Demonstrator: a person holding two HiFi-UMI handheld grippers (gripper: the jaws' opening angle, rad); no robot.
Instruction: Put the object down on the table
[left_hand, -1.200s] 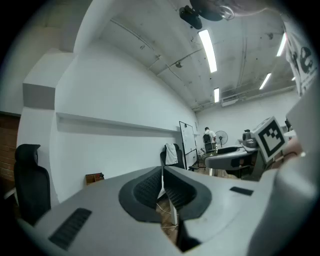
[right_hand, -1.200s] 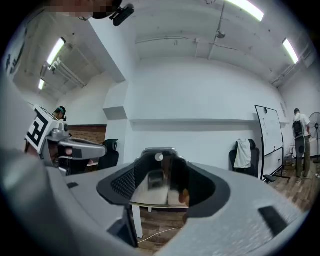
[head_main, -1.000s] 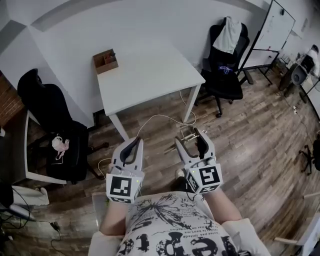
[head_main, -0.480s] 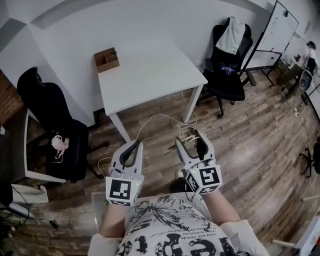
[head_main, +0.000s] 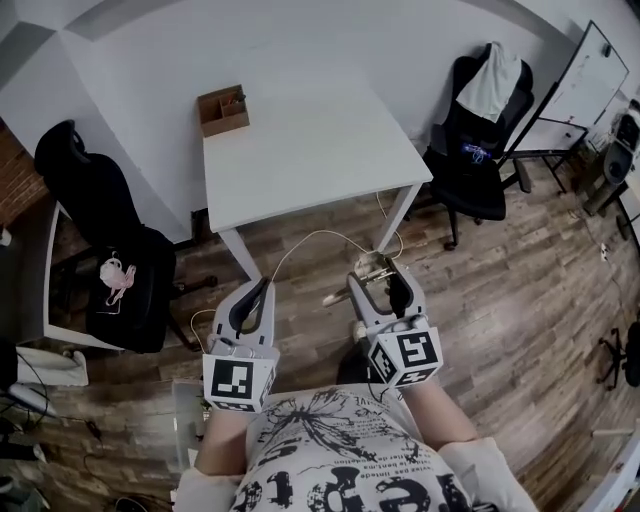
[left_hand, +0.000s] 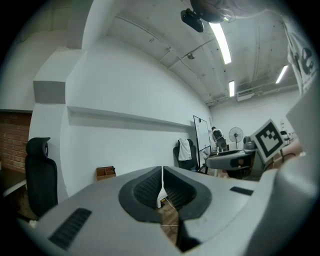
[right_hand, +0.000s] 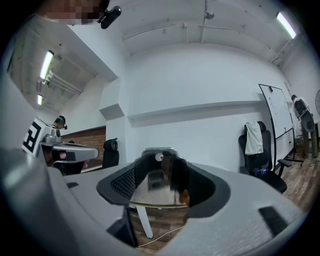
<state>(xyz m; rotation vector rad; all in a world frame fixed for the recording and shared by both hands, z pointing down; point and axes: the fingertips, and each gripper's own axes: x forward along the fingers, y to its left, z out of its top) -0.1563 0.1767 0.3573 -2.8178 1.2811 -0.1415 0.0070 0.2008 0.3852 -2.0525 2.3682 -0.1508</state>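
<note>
1. The object (head_main: 377, 267), a shiny metal piece whose exact kind is hard to tell, sits clamped between the tips of the right tongs (head_main: 378, 278), which stand wide around it.
2. It hangs over the wooden floor (head_main: 500, 290), short of the near edge of the white tabletop (head_main: 310, 150) and lower than it.
3. The left tongs (head_main: 258, 290) are closed on nothing, their 2 jaws meeting in a thin seam.
4. Risk: if the right tongs let go here, the object would likely fall to the floor, since the tabletop is not yet under it.
5. Risk: the grip seems to be near the tips on smooth metal, so a jolt while lifting could let it slip or twist.
6. Risk: a white cable (head_main: 310, 236) lies on the floor on the way to the tabletop and could catch a foot.
7. The cardboard box (head_main: 222, 110) stands at a far corner, well apart from any likely landing spot.
</note>
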